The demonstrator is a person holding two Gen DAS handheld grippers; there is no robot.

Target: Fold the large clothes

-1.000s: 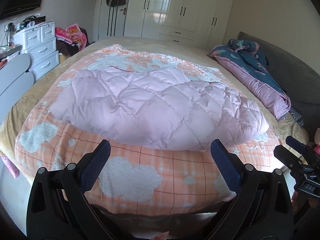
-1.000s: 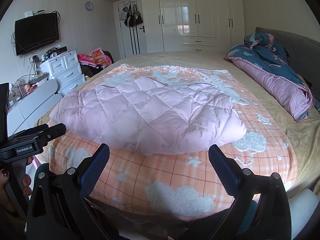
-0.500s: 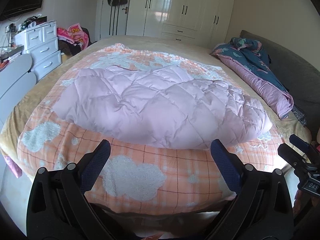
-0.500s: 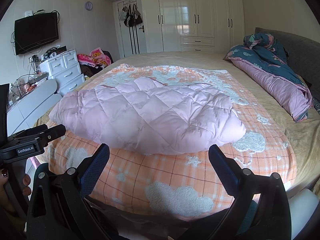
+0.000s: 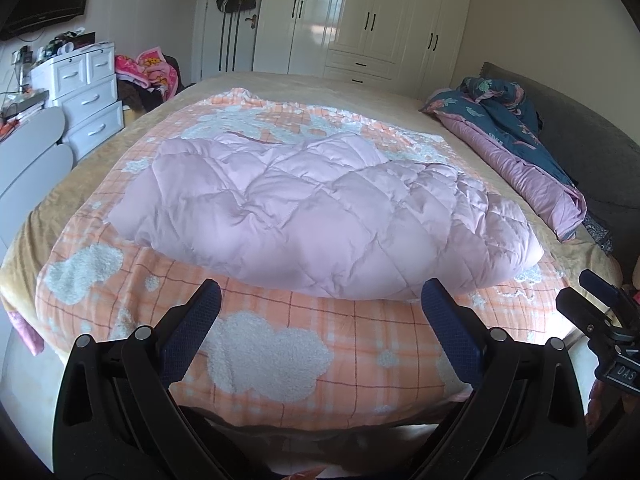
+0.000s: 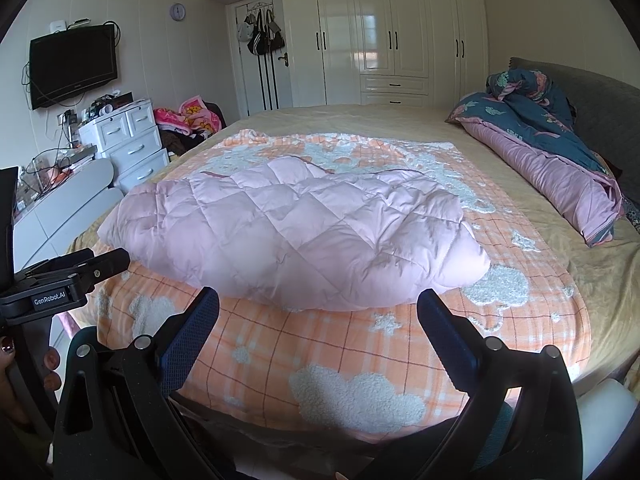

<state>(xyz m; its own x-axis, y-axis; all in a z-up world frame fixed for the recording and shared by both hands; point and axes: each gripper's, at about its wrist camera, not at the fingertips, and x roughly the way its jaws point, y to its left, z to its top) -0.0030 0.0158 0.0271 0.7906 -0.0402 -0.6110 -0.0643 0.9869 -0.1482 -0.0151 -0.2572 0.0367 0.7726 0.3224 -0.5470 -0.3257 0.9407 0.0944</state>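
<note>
From my left wrist view, my left gripper (image 5: 320,304) spread wide and empty at the bed's near edge, pink quilted coat (image 5: 320,216) folded on the orange plaid blanket (image 5: 360,344) just beyond, from my right wrist view, my right gripper (image 6: 318,312) likewise agape, holding nothing, coat (image 6: 296,232) lying mid-blanket (image 6: 340,352), dresser (image 6: 128,136) at left.

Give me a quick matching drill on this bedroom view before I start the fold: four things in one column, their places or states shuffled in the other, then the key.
Things:
1. pink quilted garment
2. blue floral quilt
3. television
4. left claw

Places or states:
A. mounted on the wall above the white drawers
B. bunched along the bed's side by the grey headboard
C. open, holding nothing, short of the bed's near edge
D. spread on the orange checked blanket in the middle of the bed

Pairs: 1-D, 2-B, 3-A, 4-C
</note>
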